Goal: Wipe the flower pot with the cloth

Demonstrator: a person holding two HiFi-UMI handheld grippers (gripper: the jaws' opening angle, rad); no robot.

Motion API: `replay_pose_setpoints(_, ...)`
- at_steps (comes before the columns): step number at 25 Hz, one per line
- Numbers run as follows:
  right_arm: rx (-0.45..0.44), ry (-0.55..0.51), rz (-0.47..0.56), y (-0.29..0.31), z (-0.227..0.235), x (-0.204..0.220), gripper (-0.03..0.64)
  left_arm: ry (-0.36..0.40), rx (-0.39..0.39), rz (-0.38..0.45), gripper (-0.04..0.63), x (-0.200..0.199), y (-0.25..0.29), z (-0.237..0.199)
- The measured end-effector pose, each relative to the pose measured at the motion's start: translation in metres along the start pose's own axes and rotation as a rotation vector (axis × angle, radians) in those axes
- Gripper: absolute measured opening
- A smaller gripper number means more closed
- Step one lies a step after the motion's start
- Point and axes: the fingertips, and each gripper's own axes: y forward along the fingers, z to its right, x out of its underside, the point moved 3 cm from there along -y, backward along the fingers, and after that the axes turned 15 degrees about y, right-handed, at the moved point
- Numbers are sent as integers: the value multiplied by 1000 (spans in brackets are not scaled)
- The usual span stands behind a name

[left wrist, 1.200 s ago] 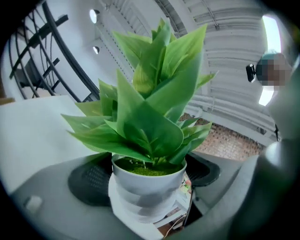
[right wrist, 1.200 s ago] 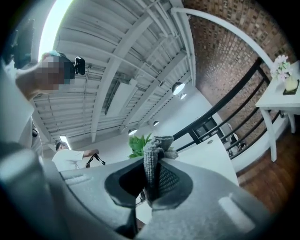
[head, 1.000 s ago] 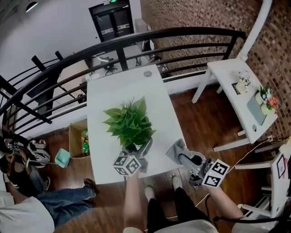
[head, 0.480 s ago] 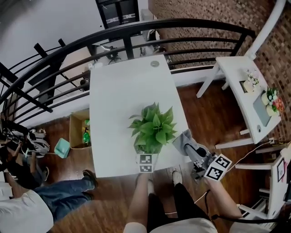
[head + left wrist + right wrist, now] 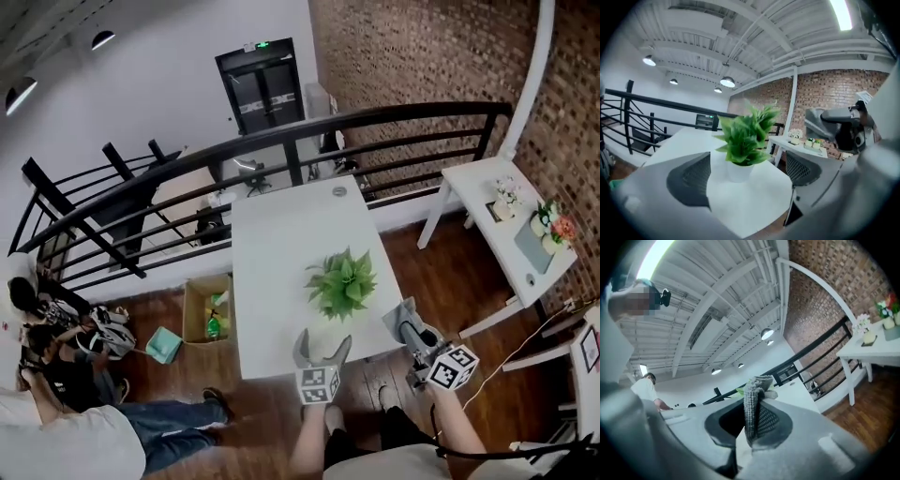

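A green plant (image 5: 342, 281) in a small white flower pot (image 5: 739, 171) stands near the front right of the white table (image 5: 281, 244). In the head view the leaves hide the pot. My left gripper (image 5: 322, 345) hovers at the table's near edge, a short gap from the plant. Its jaws have just been opening and now stand open with nothing between them. In the left gripper view the pot sits ahead, framed by the two pads (image 5: 691, 180). My right gripper (image 5: 410, 330), off the table's right front corner, is shut on a folded grey cloth (image 5: 752, 408) that sticks up past its jaws.
A black railing (image 5: 281, 141) runs behind the table. A second white table (image 5: 506, 225) with small flower pots stands at the right by the brick wall. On the wooden floor to the left are a cardboard box (image 5: 208, 309) and people (image 5: 56, 328).
The plant moved right across the table with my left gripper at its pot. The left gripper has since let go and drawn back toward the near edge. The right gripper still holds the cloth.
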Motion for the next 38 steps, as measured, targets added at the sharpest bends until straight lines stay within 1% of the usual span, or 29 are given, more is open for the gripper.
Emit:
replay_pose_setpoints(4, -31, -185, -15, -16, -42, -13, -3, 56, -37, 127, 508, -68, -64, 16)
replay_pose_setpoints(7, -95, -313, 31, -30, -72, -42, -2, 107, -97, 216, 500, -114, -98, 35)
replay_pose_setpoints(10, -122, -422, 60, -51, -88, -59, -3, 151, -149, 248, 488, -140, -119, 66)
replay_pose_setpoints(12, -121, -440, 54, -77, -90, -60, -2, 142, -172, 249, 488, -147, -133, 99)
replay_pose_setpoints(15, -162, -423, 56, -128, -88, -57, -2, 111, -218, 247, 488, -156, -152, 151)
replay_pose_setpoints(16, -156, -431, 52, -144, -81, -57, -2, 105, -231, 232, 479, -158, -155, 169)
replay_pose_setpoints(18, -100, -455, 31, -171, -61, -63, -2, 104, -233, 210, 471, -162, -157, 209)
replay_pose_setpoints(20, -59, -436, 2, -192, -49, -68, -2, 124, -226, 196, 471, -167, -165, 241)
replay_pose_setpoints(21, -64, -424, -4, -202, -51, -69, -2, 135, -230, 189, 471, -169, -172, 250)
replay_pose_setpoints(24, -103, -456, 16, -227, -65, -78, -2, 140, -266, 200, 471, -177, -188, 258)
replay_pose_setpoints(26, -111, -476, 39, -235, -74, -83, -2, 142, -277, 212, 470, -181, -194, 259)
replay_pose_setpoints(29, -124, -491, 29, -239, -90, -73, -2, 148, -279, 191, 468, -177, -205, 262)
replay_pose_setpoints(32, -155, -479, 19, -240, -109, -61, -2, 139, -290, 197, 466, -175, -219, 256)
replay_pose_setpoints(34, -149, -469, 25, -239, -116, -55, -2, 154, -307, 209, 465, -176, -228, 250)
replay_pose_setpoints(36, -138, -496, 30, -239, -122, -50, -2, 171, -347, 230, 449, -178, -240, 242)
replay_pose_setpoints(38, -128, -518, 46, -241, -128, -49, -2, 188, -380, 245, 448, -181, -250, 235)
